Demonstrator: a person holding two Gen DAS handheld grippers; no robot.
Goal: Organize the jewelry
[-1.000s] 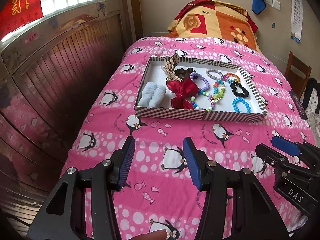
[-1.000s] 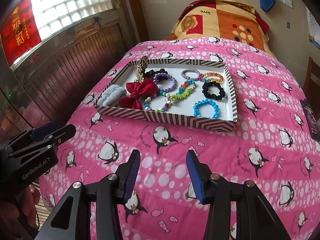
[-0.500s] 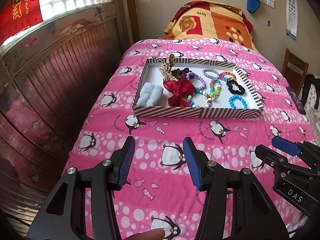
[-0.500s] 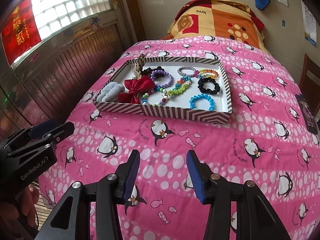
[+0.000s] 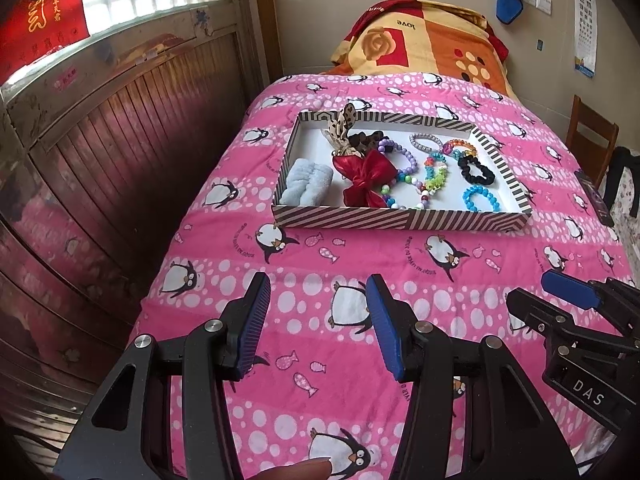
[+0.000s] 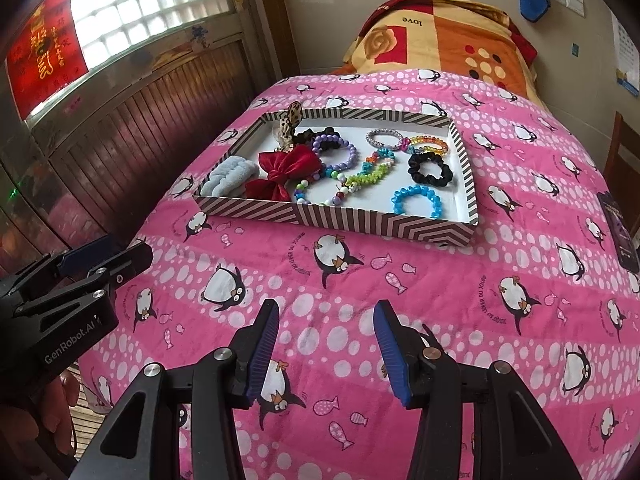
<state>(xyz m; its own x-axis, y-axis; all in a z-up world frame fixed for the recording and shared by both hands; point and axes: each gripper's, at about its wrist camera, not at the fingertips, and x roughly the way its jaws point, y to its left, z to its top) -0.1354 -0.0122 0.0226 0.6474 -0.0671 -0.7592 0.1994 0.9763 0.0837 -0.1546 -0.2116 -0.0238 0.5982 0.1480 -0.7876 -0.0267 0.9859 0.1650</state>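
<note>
A striped shallow box lies on the pink penguin bedspread. It holds a red bow, a pale blue fluffy band, a purple bead bracelet, a black scrunchie, a blue bead bracelet, a leopard-print tie and other coloured bead bracelets. My left gripper is open and empty, hovering well short of the box. My right gripper is open and empty, also short of the box.
A wooden panelled wall runs along the bed's left side. An orange patterned quilt is piled at the head. A wooden chair stands to the right. A dark phone-like object lies near the right bed edge.
Both grippers have drawn back a little from the box, which now looks slightly farther away. Both stay open and empty.
</note>
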